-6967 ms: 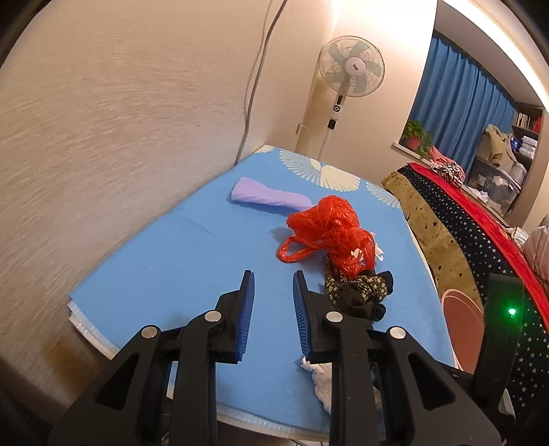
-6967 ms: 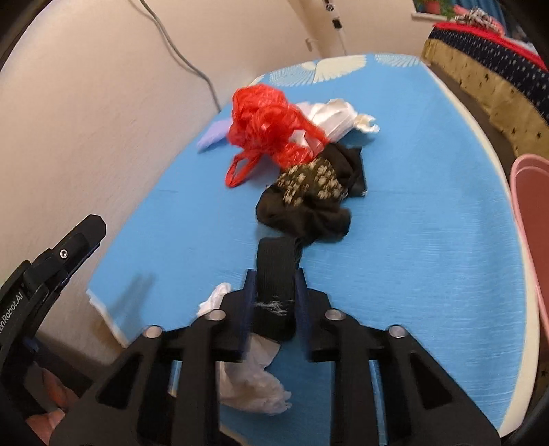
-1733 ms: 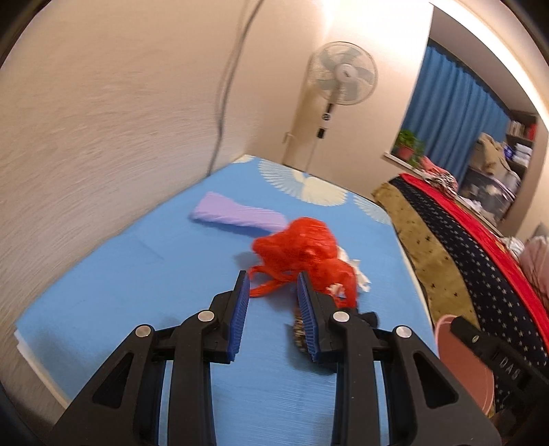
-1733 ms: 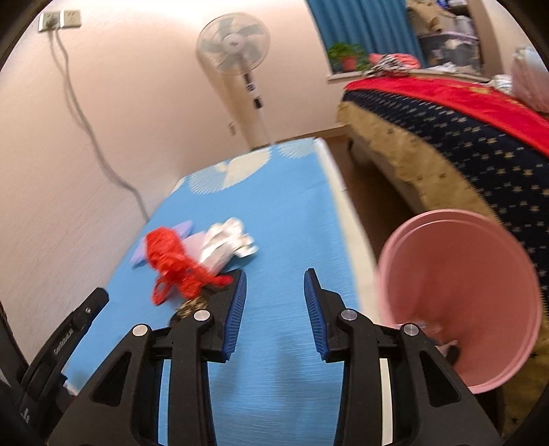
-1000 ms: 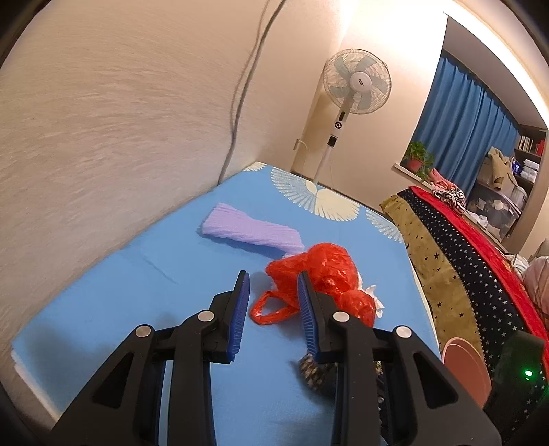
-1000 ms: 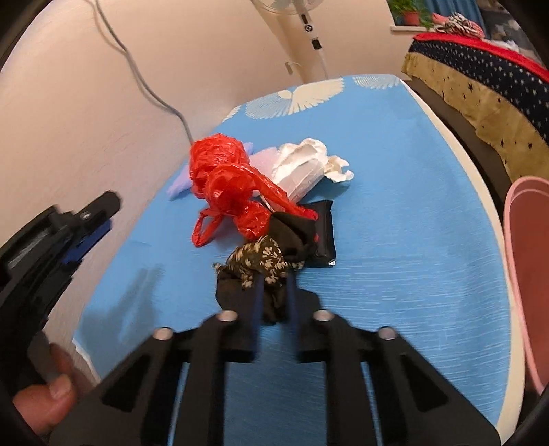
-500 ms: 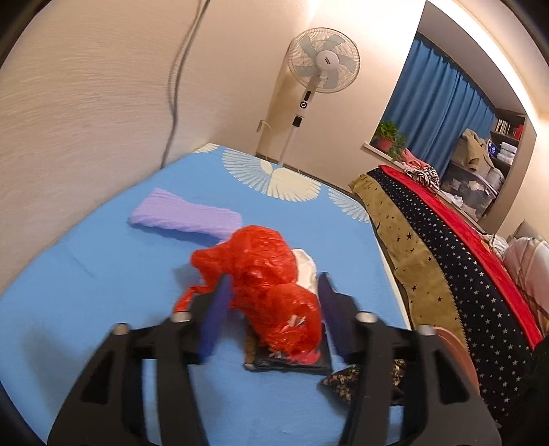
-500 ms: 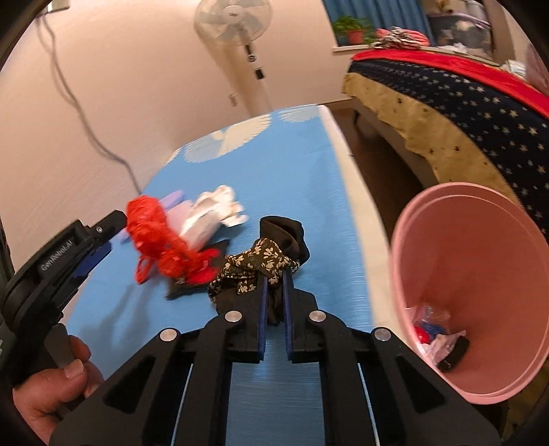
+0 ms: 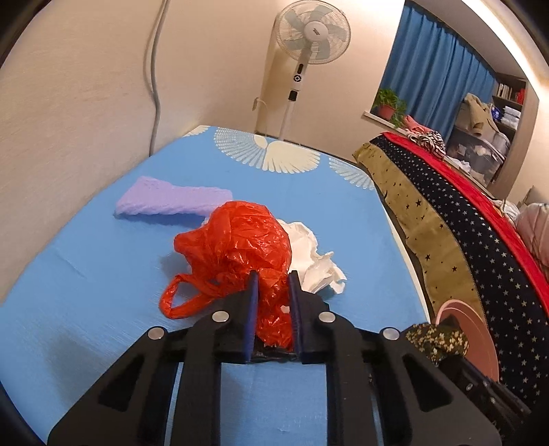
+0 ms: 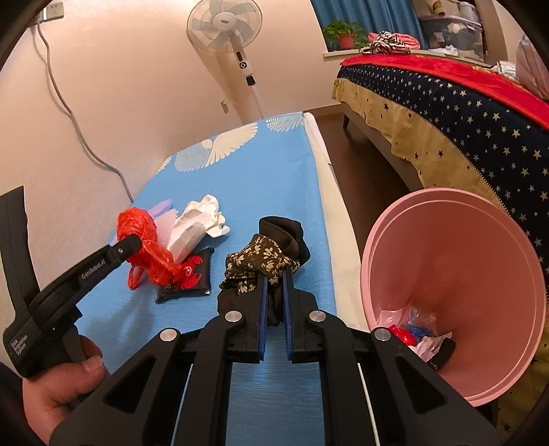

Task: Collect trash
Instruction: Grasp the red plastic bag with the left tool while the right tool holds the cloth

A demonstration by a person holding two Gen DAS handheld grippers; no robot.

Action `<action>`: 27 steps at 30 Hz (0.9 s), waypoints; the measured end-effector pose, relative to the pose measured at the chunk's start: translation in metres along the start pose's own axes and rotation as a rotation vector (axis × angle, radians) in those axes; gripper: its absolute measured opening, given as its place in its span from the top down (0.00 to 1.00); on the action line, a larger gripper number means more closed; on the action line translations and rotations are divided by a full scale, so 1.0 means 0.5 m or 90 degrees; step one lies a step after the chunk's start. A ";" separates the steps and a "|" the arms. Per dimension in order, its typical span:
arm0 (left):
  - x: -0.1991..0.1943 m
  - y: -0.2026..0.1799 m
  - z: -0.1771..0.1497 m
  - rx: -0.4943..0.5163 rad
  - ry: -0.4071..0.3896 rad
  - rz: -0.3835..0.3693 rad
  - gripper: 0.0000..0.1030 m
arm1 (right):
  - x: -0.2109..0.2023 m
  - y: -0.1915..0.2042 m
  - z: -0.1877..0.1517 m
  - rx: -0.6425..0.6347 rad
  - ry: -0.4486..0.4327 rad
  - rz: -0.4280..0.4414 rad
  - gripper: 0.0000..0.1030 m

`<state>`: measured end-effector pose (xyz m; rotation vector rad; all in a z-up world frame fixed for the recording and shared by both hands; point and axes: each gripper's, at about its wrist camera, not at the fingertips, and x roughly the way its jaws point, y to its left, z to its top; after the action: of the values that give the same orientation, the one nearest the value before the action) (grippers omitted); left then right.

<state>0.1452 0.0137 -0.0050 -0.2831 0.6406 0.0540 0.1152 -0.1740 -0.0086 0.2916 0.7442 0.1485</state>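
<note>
A crumpled red plastic bag (image 9: 240, 247) lies on the blue mat (image 9: 85, 274). My left gripper (image 9: 272, 276) has its jaws closing, and the blue pads pinch the bag's near part. A black floral cloth (image 10: 264, 254) hangs bunched in my right gripper (image 10: 274, 274), which is shut on it just above the mat, left of the pink bin (image 10: 463, 257). A white crumpled paper (image 9: 308, 254) lies behind the bag. Under the bag's near end sits a black packet with a red crab print (image 10: 187, 274).
A purple cloth (image 9: 171, 200) lies on the mat near the wall. The pink bin holds several scraps at its bottom. A bed with a starred cover (image 10: 463, 113) stands to the right, a standing fan (image 10: 226, 24) at the mat's far end. A hand (image 10: 65, 380) grips the left tool.
The left jaws opened around the red bag, then closed onto it. The right gripper has swung with the floral cloth from over the mat towards the pink bin.
</note>
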 end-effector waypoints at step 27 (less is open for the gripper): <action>-0.190 -0.074 -0.025 0.103 -0.074 -0.090 0.85 | -0.169 -0.018 0.028 0.013 -0.097 -0.033 0.92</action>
<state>0.0670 -0.0216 0.0511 -0.1667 0.5052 -0.1153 0.0634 -0.2053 0.0528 0.2996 0.6023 0.0688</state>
